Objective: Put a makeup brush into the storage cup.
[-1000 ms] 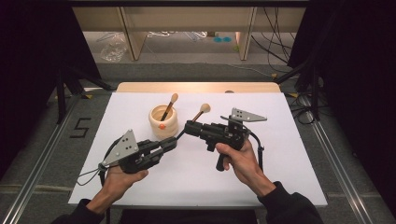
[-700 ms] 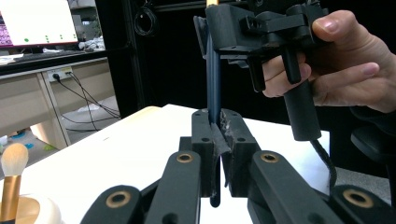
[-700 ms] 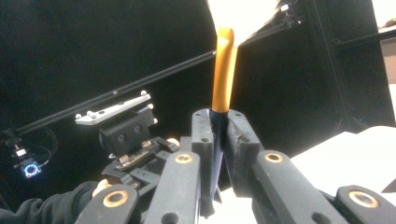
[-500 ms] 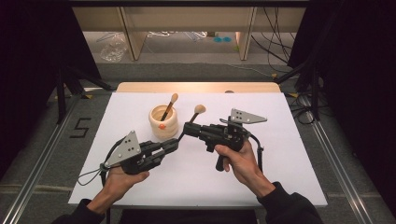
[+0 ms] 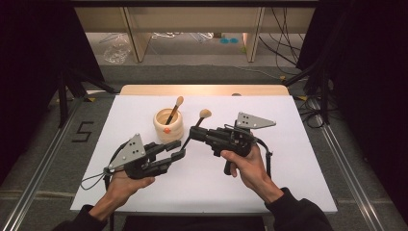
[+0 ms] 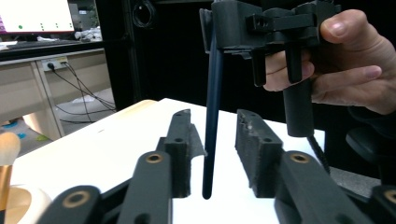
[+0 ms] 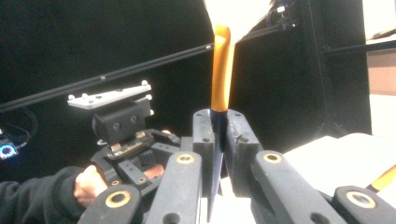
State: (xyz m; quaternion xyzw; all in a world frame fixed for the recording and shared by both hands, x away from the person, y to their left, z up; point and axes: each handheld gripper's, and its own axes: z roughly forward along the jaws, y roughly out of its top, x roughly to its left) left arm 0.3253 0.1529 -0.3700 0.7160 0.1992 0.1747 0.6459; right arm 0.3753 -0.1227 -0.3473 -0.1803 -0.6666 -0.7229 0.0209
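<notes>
A: At the centre of the high view, the right hand-held gripper [image 5: 194, 134] is clamped on a makeup brush [image 5: 201, 120], whose pale head points toward the top of the frame. In the right gripper view the pads press the dark handle from both sides, with the gold ferrule [image 7: 221, 70] rising above them.

B: And the left hand-held gripper [image 5: 179, 148]?

A: It sits at lower left of centre, and its jaws have just been opening. In the left gripper view the brush's dark handle tip [image 6: 211, 140] hangs between the pads [image 6: 256, 149], touching neither. So the handover looks done: the brush is carried by the right one alone.

B: Where does it belong?

A: Likely in the wooden cup [image 5: 169, 127], just up and left of centre on the white bench [image 5: 288, 168]. A second brush [image 5: 173, 110] already stands in it, leaning to the upper right.

B: What is left, then?

A: Judging by the layout, roughly half. The held brush is in the air beside the cup, not over it. It needs moving across, lowering handle-first, and releasing.
</notes>
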